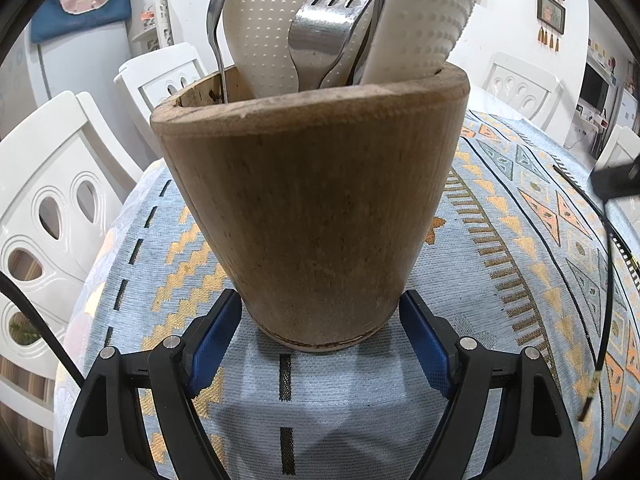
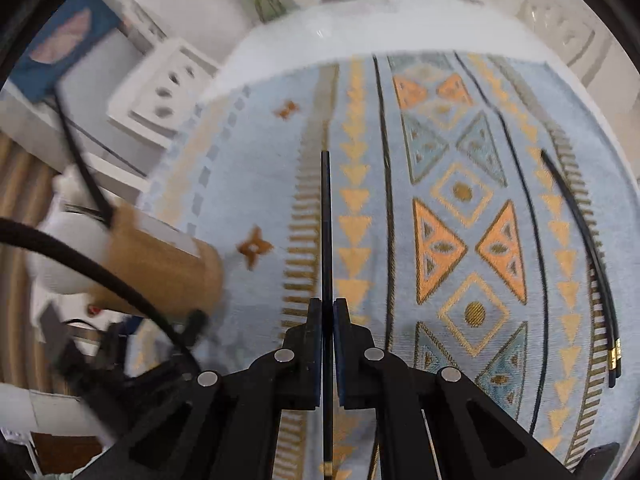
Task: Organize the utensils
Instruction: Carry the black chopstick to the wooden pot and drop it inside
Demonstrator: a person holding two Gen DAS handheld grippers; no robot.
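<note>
Up close: left claw (image 1: 320, 300), spread wide, one blue pad (image 1: 218, 332) on each side of the foot of the wooden cup (image 1: 312, 200). Hard to tell if touching or just beside. Stands upright on the patterned cloth (image 1: 520, 240) of the tabletop. Holds forks (image 1: 324, 36), a spoon (image 1: 216, 28) and white bumpy paddles (image 1: 260, 28), all heads up.

In the other view: right claw (image 2: 328, 306), pinched tight on one black chopstick (image 2: 326, 220). Points straight ahead along the fingers, out over the cloth. Off to the left of that claw, the same cup, blurry.

Probably needs a swing to the left, then a tip to stand the stick up over the open top of the cup. Right hand for the stick; left hand nearer the cup, good for keeping it steady.

Over on the right, flat on the cloth, two more black chopsticks (image 2: 576, 248), side by side. Likely next to go in.
</note>
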